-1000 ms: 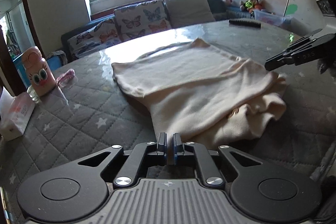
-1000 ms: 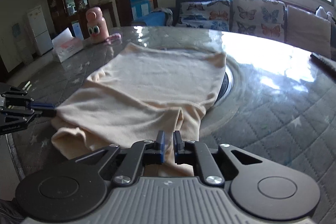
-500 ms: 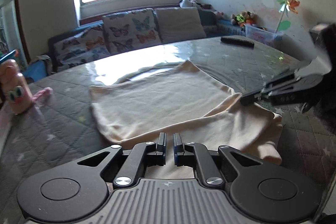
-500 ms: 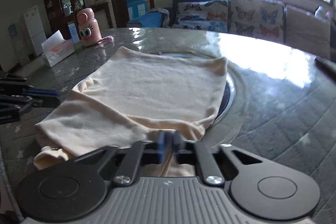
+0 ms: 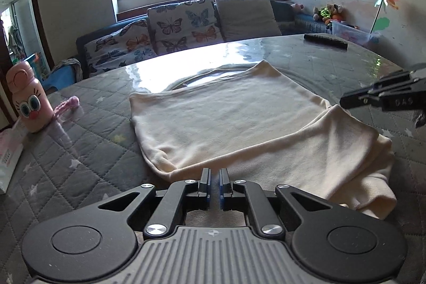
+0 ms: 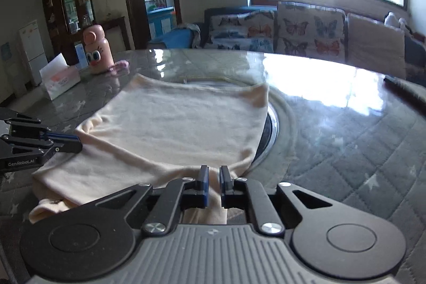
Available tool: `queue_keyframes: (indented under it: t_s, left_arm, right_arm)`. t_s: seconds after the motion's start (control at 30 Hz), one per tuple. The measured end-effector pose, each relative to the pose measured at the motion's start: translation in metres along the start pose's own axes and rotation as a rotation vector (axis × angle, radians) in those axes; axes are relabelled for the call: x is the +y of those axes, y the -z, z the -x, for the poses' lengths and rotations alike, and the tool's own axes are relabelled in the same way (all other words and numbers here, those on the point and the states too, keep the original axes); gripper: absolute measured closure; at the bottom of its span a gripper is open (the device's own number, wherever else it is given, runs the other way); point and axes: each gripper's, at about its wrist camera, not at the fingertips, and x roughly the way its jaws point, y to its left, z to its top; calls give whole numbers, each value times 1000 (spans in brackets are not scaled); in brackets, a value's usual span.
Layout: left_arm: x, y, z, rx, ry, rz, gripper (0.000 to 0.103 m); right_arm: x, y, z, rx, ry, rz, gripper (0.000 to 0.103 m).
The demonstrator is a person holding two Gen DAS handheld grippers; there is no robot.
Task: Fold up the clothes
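Note:
A cream garment (image 5: 226, 119) lies spread on the grey quilted table (image 5: 80, 151), with its near part doubled over in a loose fold. My left gripper (image 5: 214, 176) is at the fold's left end, jaws shut on the fabric's edge. From the right wrist view its tip (image 6: 77, 145) meets the garment (image 6: 181, 124) at the left. My right gripper (image 6: 214, 175) has cream fabric between its fingers and hanging below them, and its jaws are opening slightly. In the left wrist view the right gripper (image 5: 343, 102) reaches the fold's right corner.
A pink cartoon bottle (image 5: 26, 100) and a tissue box (image 6: 60, 79) stand at the table's left side. A black remote (image 5: 325, 41) lies at the far right. A round turntable rim (image 6: 277, 124) shows beside the garment. A butterfly-cushion sofa (image 5: 181, 25) is beyond the table.
The left gripper has shifted sideways along the garment's near edge. The bunched fold at the right has been drawn out flatter. The right gripper has hardly moved.

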Motion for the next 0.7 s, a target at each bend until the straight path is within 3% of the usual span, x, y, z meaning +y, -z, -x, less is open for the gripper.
queue_keyframes:
  t_s: [0.17,0.33,0.43,0.7]
  left_arm:
    - [-14,-11,4,-33,32,-31,95]
    - [-15,-11,-14,4,31,-33,94]
    - [-8,-5,-23,33,18,-21,93]
    - [-6,-2,-20,24,23,-21,93]
  right_arm:
    - [20,-7,5,-25,-57,91,95]
    - [41,-4,-20,36,-120,171,93]
    - [43,2,-32,75,-119,192,92]
    - [28,9,-10,78,-97,182,88]
